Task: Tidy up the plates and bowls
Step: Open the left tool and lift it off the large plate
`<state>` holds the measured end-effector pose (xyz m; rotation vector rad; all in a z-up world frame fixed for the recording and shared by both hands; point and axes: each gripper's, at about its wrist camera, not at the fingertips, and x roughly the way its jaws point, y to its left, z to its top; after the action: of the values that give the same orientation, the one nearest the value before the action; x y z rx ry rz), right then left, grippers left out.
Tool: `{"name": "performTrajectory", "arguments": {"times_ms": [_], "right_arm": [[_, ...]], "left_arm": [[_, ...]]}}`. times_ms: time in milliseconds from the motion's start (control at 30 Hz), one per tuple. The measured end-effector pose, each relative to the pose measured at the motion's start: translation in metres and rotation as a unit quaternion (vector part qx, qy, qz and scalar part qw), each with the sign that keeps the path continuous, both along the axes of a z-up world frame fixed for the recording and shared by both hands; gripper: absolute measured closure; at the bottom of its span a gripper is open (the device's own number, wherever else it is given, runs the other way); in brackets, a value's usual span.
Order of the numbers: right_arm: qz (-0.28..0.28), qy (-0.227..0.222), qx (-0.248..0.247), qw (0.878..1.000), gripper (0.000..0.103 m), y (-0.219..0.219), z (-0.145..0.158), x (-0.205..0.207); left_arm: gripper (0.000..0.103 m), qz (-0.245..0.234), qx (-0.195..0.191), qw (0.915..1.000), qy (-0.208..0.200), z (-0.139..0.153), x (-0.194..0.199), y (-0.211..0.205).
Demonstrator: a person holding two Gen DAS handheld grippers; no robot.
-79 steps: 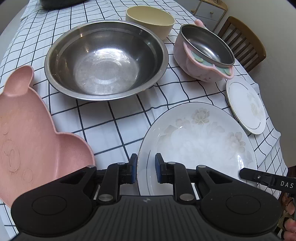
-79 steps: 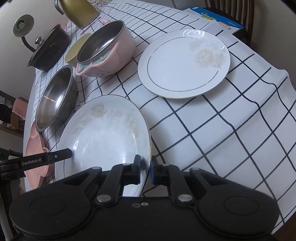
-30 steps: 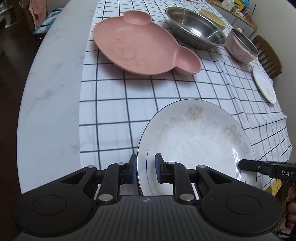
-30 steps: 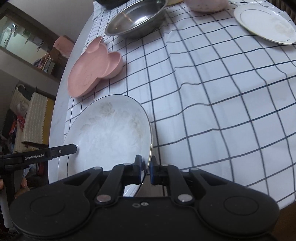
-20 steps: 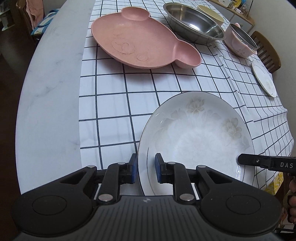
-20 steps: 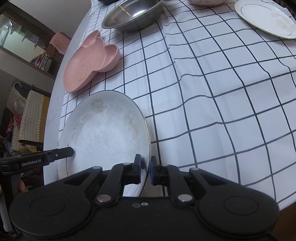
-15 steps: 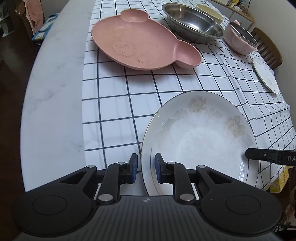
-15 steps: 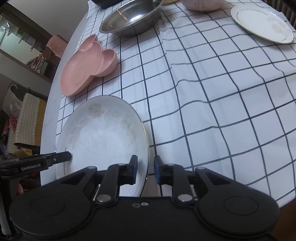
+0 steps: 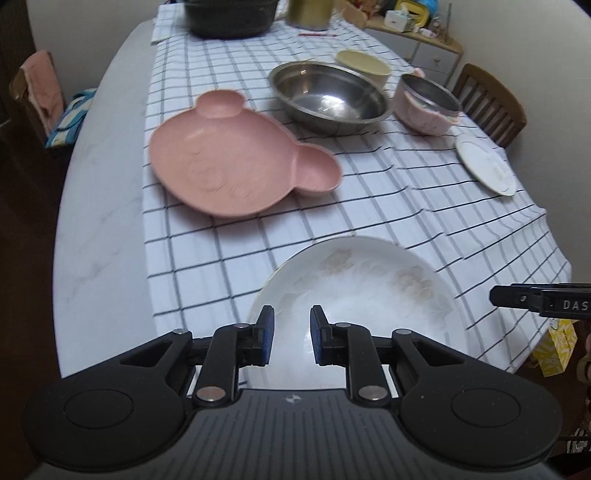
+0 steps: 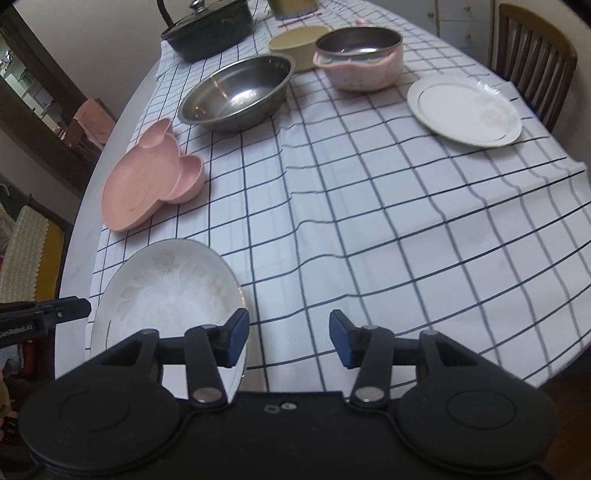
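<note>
The large white floral plate (image 9: 369, 288) lies on the checked cloth at the table's near end; it also shows in the right wrist view (image 10: 166, 291). My left gripper (image 9: 289, 334) is open just above its near rim, holding nothing. My right gripper (image 10: 288, 341) is wide open and empty, to the right of the plate. A pink bear-shaped plate (image 9: 229, 162), a steel bowl (image 9: 328, 96), a pink-sided steel bowl (image 9: 426, 107), a cream bowl (image 9: 364, 66) and a small white plate (image 9: 485, 168) lie farther along the table.
A dark lidded pot (image 10: 208, 27) and a brass vessel (image 9: 310, 13) stand at the far end. Wooden chairs (image 10: 532, 55) stand at the right side. Bare marble table edge (image 9: 99, 206) runs along the left. A yellow box (image 9: 554, 347) lies on the floor.
Both grippers carried the floral plate to the near end of the table, set it down, let go and opened. Both have pulled back from it.
</note>
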<state>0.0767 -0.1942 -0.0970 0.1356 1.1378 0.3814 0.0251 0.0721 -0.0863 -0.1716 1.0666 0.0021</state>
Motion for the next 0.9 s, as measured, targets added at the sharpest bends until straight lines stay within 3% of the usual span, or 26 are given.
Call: {"name": "performTrajectory", "arguments": {"times_ms": [233, 333, 400, 467, 900], "right_arm": [[-0.012, -0.027, -0.004, 1.0, 0.041, -0.019, 0.017, 0.009], [-0.013, -0.036, -0.011, 0.999, 0.037, -0.031, 0.022, 0.018], [-0.021, -0.043, -0.021, 0.999, 0.03, -0.042, 0.025, 0.026], [-0.029, -0.055, -0.035, 0.997, 0.024, -0.055, 0.029, 0.035], [-0.07, -0.074, -0.08, 0.992, 0.015, -0.141, 0.028, 0.119]], "left_arm": [[0.081, -0.028, 0.003, 0.9994, -0.018, 0.018, 0.028, -0.038], [0.067, -0.038, 0.006, 0.9989, -0.025, 0.024, 0.045, -0.06], [0.046, -0.047, 0.009, 0.9983, -0.034, 0.028, 0.057, -0.079], [0.045, -0.055, 0.015, 0.9975, -0.042, 0.032, 0.069, -0.098], [0.037, -0.055, 0.021, 0.9972, -0.047, 0.026, 0.168, -0.204]]}}
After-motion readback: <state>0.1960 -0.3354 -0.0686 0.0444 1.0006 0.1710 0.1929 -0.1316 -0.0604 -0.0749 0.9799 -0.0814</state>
